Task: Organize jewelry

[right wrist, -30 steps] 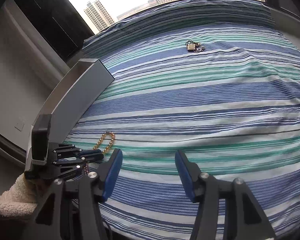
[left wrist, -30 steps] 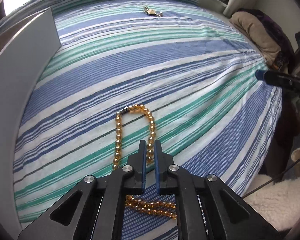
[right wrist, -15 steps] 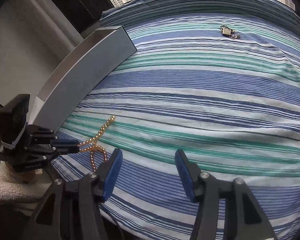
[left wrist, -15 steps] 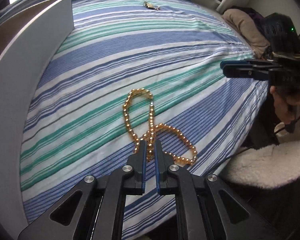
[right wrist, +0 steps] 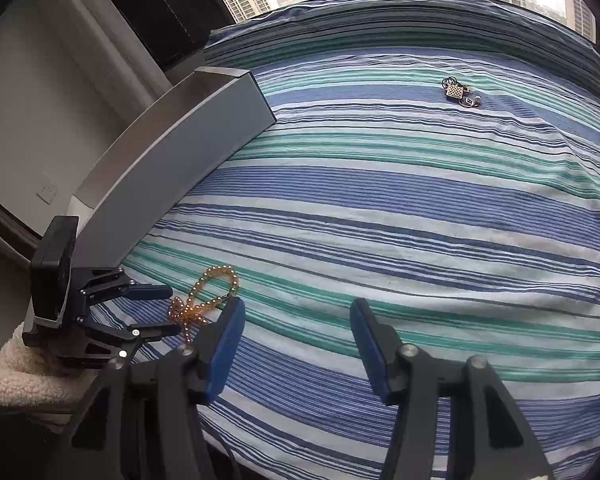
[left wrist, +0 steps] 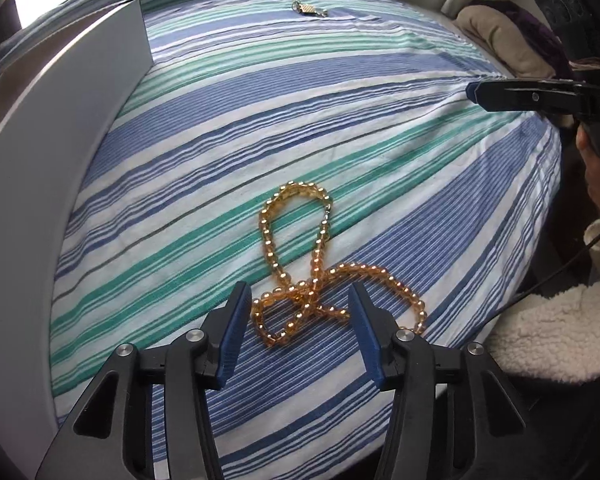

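An amber bead necklace (left wrist: pixel 308 276) lies in a loose tangle on the striped bed sheet (left wrist: pixel 300 128) near the front edge. My left gripper (left wrist: pixel 298 304) is open and empty, its fingers either side of the necklace's near loops. The necklace (right wrist: pixel 204 300) and left gripper (right wrist: pixel 156 312) also show in the right wrist view at lower left. My right gripper (right wrist: pixel 296 320) is open and empty above the sheet (right wrist: pixel 420 200); one finger (left wrist: pixel 500 96) shows at the right of the left wrist view. A small jewelry cluster (left wrist: pixel 310 9) lies far across the bed (right wrist: pixel 460 94).
A grey open box (left wrist: pixel 60 140) runs along the bed's left side, also in the right wrist view (right wrist: pixel 180 152). A pillow and dark clothes (left wrist: pixel 500 32) lie at the far right. A fleece sleeve (left wrist: pixel 552 340) is at the right edge. A window with buildings is behind the bed.
My left gripper was shut on the necklace, dragged it toward the front edge, and has now opened and let it go. The right gripper has shifted its view leftward and stays open.
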`<state>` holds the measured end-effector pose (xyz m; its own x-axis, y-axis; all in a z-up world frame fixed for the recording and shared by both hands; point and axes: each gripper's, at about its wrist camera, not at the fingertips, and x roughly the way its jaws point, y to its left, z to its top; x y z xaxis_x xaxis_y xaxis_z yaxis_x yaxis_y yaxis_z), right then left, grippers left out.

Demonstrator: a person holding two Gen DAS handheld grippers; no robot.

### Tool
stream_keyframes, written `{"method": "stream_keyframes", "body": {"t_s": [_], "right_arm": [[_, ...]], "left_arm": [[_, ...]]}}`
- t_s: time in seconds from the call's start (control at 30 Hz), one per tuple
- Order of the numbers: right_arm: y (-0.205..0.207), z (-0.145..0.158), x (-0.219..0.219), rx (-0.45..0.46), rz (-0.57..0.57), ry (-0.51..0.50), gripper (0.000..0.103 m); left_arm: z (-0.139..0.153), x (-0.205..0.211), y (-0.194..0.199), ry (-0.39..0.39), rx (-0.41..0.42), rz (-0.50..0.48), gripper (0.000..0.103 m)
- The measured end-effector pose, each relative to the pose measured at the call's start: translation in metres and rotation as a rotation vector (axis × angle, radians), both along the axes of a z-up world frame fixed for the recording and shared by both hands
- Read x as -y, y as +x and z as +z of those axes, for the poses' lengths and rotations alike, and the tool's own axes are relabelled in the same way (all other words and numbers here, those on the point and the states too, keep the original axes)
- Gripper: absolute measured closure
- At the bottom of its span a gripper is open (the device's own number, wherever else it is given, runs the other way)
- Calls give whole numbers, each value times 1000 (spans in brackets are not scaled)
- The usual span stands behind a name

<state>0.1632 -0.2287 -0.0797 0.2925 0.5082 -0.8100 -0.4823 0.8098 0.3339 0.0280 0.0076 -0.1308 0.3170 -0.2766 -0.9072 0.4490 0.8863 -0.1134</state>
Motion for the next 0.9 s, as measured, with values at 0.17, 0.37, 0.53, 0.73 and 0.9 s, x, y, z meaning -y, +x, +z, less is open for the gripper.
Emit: {"method": "stream_keyframes", "body": {"t_s": [0.17,0.37,0.53,0.73,0.9], "right_arm": [[11,4,7,0,-23,10,47],[80,39,42,132,-89,-12,47],[223,22,61,62,-183,-128,47],[343,-30,24,-74,-255,-163,47],[380,-58,-5,-85,-309,-255,45]], "left_arm": [[-11,6,5,20,-21,-27,83],[-11,-4,5,-40,-66,13,98],[-12,-7,4,-60,-58,60,98],[-13,-12,4,-84,-75,119,98],[-13,-10,4,-67,-75,122,98]]}}
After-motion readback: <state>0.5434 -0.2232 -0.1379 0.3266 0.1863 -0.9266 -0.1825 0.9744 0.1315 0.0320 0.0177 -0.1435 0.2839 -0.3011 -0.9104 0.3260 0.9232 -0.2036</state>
